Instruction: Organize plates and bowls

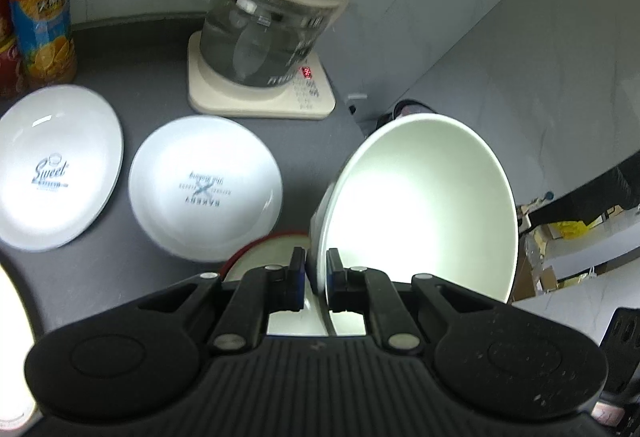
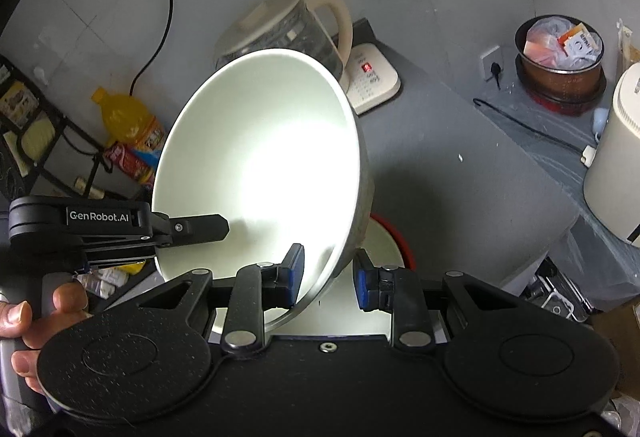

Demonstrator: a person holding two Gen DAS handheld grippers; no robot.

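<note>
Left gripper point(image 1: 314, 279): clamping the near rim of the white bowl point(image 1: 420, 213), jaws pinched nearly together, one pad inside the wall and one outside.
Right gripper point(image 2: 330, 275): jaws standing partly apart around the same bowl's rim; the left pad is lying against the inner wall, the right pad is showing a gap, so it is not gripping yet.
White bowl: hanging tilted on edge above the grey counter point(image 1: 152, 93), its hollow facing right in the left wrist view.
Red-rimmed bowl point(image 1: 264, 249): sitting just below the lifted one, probably the nesting spot.
Printed plates point(image 1: 204, 189): lying flat to the left, side by side, apart from the bowls.
Kettle on its base point(image 1: 272, 21): standing at the far side.
Doing it well: judging by the tilt, levelling the bowl over the red-rimmed one before lowering; keeping the pinch firm, since a thin rim grip can slip.
</note>
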